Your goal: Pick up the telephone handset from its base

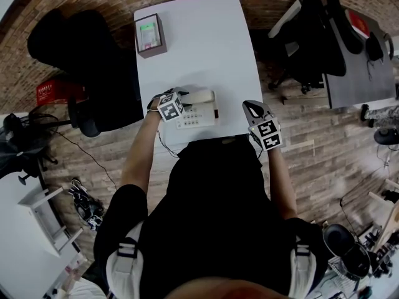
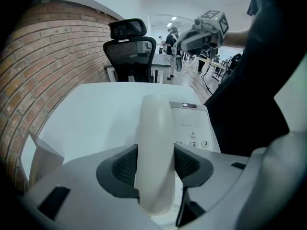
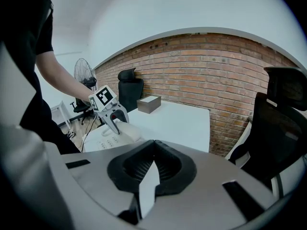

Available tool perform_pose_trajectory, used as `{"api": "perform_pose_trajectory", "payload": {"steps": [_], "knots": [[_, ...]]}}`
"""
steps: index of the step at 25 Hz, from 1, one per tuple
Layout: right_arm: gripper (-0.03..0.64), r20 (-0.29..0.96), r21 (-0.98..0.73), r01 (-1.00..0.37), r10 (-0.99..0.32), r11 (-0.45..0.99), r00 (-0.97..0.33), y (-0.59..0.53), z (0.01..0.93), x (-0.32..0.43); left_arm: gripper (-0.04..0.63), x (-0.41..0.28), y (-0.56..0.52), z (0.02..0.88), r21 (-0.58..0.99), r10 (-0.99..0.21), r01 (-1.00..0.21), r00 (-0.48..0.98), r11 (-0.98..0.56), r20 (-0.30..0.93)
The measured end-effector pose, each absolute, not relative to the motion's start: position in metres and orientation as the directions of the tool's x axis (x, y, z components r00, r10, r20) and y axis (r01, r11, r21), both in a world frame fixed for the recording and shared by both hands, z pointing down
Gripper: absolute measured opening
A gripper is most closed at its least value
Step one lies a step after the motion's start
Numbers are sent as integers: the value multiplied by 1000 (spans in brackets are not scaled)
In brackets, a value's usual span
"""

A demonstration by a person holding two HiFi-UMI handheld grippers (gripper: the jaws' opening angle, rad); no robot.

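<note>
Left: your left tool [image 1: 177,99] clamps, jaws half apart, across the cream handset [image 1: 198,96], which lies on its base [image 1: 198,117] near the white desk's [image 1: 206,42] front edge. Right: your right tool [image 1: 254,108], jaws together and empty, hovers at the desk's right edge.

Brick wall [image 3: 216,66], white table [image 1: 206,48], black chair [image 2: 129,51]

The handset [image 2: 153,147] is cream, the table [image 2: 96,114] white, the chair [image 2: 129,51] black, the brick wall [image 2: 33,71] red-brown.
</note>
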State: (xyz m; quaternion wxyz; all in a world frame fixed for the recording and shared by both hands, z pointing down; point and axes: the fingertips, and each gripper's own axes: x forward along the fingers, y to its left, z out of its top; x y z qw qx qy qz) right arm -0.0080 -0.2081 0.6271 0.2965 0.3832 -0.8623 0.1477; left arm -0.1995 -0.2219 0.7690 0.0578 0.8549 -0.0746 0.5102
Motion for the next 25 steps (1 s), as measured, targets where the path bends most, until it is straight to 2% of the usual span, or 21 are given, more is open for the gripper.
{"api": "perform_pose_trajectory", "payload": {"steps": [15,25], "knots": [[-2,617,-25,-725,-559,689,-553,-208,627,-17,219,-204,-218,759,20,-94,-232,469,-972,878],[-2,608,-22,-713,-557,701,-566,-212,622,-12,219,-202,-219,745,50,-133,-335,499,-941,856]]}}
